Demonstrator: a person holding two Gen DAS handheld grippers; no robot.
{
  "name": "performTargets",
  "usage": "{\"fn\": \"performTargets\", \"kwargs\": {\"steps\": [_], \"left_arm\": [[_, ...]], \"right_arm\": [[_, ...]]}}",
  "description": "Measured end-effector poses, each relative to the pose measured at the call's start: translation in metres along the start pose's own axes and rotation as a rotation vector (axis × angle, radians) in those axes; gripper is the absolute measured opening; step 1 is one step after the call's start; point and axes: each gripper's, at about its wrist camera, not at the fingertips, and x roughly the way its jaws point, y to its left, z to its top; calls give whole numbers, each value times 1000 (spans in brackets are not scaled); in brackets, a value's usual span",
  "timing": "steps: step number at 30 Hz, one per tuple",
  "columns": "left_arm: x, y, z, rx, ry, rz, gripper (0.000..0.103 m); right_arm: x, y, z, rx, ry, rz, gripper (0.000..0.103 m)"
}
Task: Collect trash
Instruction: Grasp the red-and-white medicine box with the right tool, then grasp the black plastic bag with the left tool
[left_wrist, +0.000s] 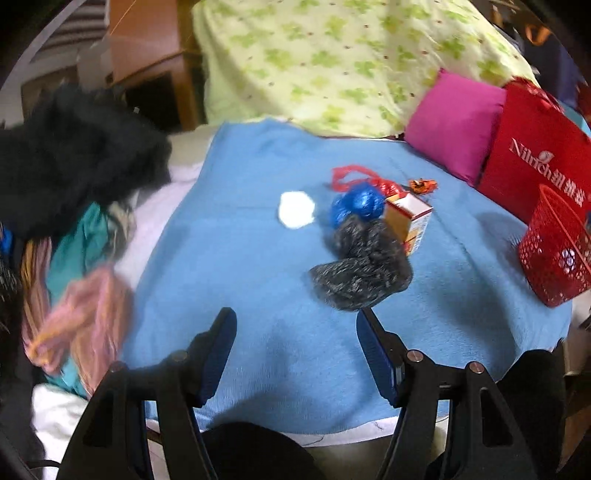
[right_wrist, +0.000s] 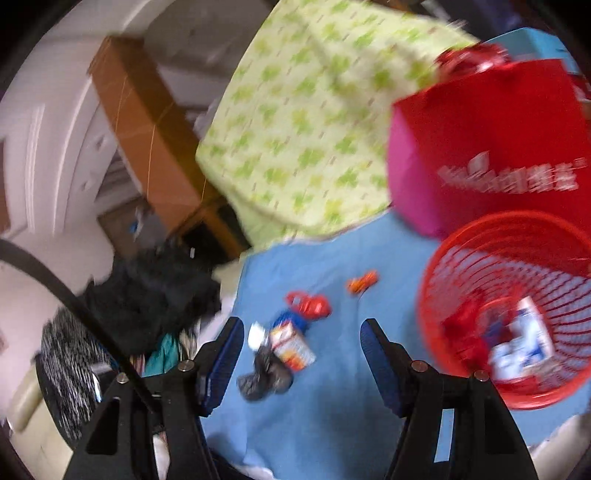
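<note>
Trash lies on a blue blanket (left_wrist: 236, 266): a crumpled grey-black bag (left_wrist: 364, 269), a small carton (left_wrist: 412, 221), a blue foil wad (left_wrist: 358, 205), a red plastic bag (left_wrist: 364, 179), a white tissue (left_wrist: 296, 209) and an orange wrapper (left_wrist: 423, 184). My left gripper (left_wrist: 295, 328) is open and empty just short of the grey bag. My right gripper (right_wrist: 301, 339) is open and empty above the blanket, with the grey bag (right_wrist: 264, 376) and carton (right_wrist: 291, 347) between its fingers in view. A red mesh basket (right_wrist: 506, 254) to its right holds several trash pieces.
A pile of clothes (left_wrist: 74, 236) with a black fuzzy garment (left_wrist: 74, 155) lies at the left. A pink pillow (left_wrist: 454, 125), a red bag (left_wrist: 532, 155) and a green-patterned quilt (left_wrist: 332, 59) stand behind. The blanket's near edge (left_wrist: 295, 432) is below the left gripper.
</note>
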Motion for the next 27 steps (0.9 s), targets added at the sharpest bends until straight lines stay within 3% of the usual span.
{"fn": "performTargets", "kwargs": {"steps": [10, 21, 22, 23, 24, 27], "left_arm": [[20, 9, -16, -16, 44, -66, 68], [40, 14, -9, -46, 96, -112, 68], [43, 13, -6, -49, 100, -123, 68], [47, 11, -2, -52, 103, -136, 68], [50, 9, 1, -53, 106, -146, 68], [62, -4, 15, -53, 107, -191, 70]], "right_arm": [[154, 43, -32, -182, 270, -55, 74], [295, 43, -48, -216, 379, -132, 74], [300, 40, -48, -215, 377, -134, 73], [301, 37, -47, -208, 372, -142, 57], [301, 32, -45, -188, 366, -133, 50], [287, 22, -40, -162, 324, -125, 50]]}}
